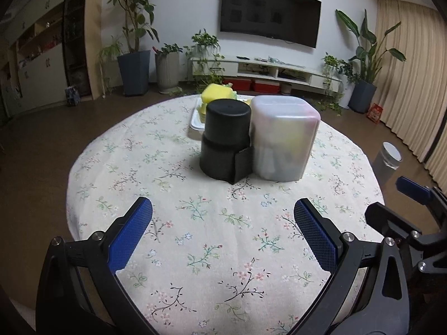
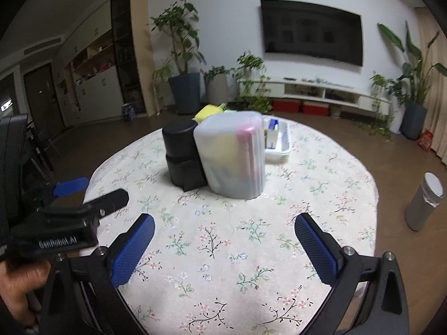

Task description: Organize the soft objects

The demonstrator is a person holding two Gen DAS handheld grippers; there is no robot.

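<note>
On the round flowered table a black cylindrical container stands against a translucent lidded box with yellow and pink shapes showing faintly through its walls. Behind them a yellow sponge lies in a white tray. My left gripper hangs open near the table's front edge, well short of the containers, nothing between its blue pads. My right gripper is open too, equally far back and empty. Each gripper shows at the edge of the other's view.
A grey metal cylinder stands on the floor right of the table. Potted plants, a low white TV bench and a wall TV line the back wall. A hand holds the left gripper's handle.
</note>
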